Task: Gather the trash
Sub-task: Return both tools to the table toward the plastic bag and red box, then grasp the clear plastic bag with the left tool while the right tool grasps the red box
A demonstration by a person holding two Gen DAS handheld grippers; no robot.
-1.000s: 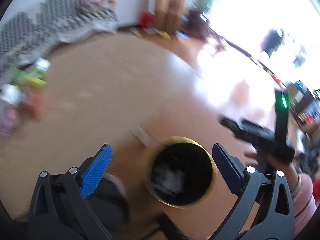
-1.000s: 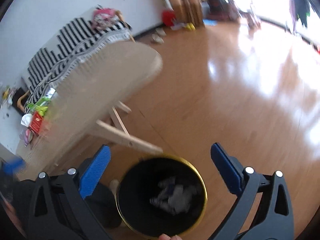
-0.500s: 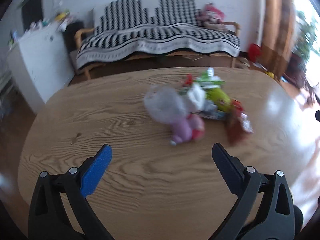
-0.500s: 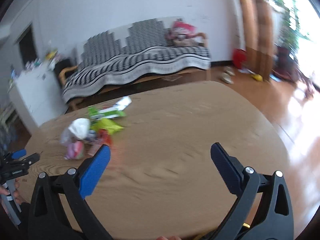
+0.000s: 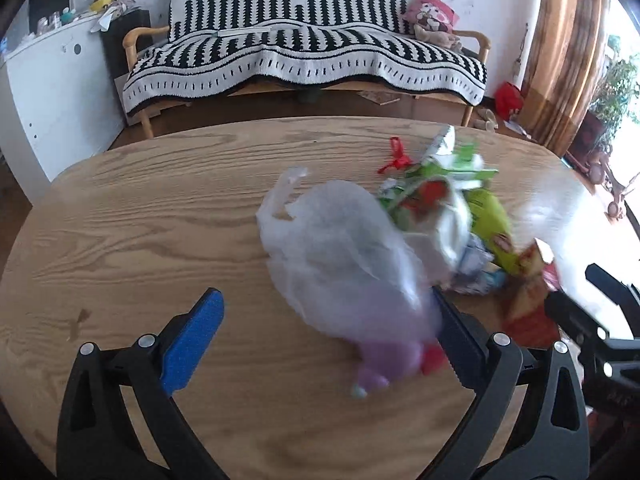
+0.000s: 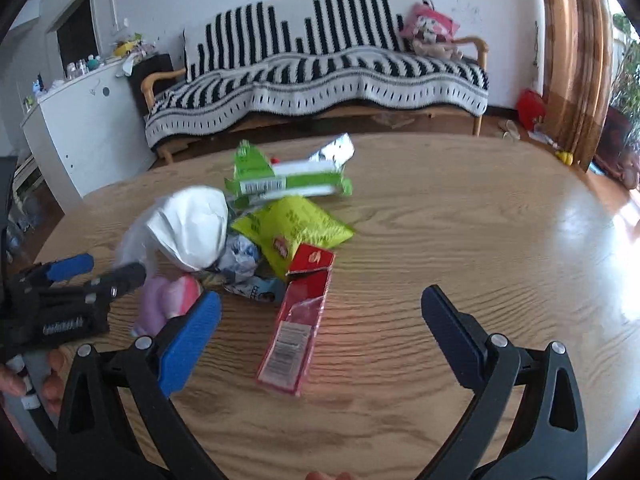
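No print on the table can be read. In the right wrist view the green carton [image 6: 286, 182] carries a barcode panel, its digits too small to make out. The yellow-green snack bag [image 6: 294, 228] bears dark characters and a small red logo, both blurred. The red wrapper [image 6: 298, 332] shows a white label of fine print and a red-and-yellow logo on its flap, illegible. White lettering on the left gripper [image 6: 78, 276] body is smeared.
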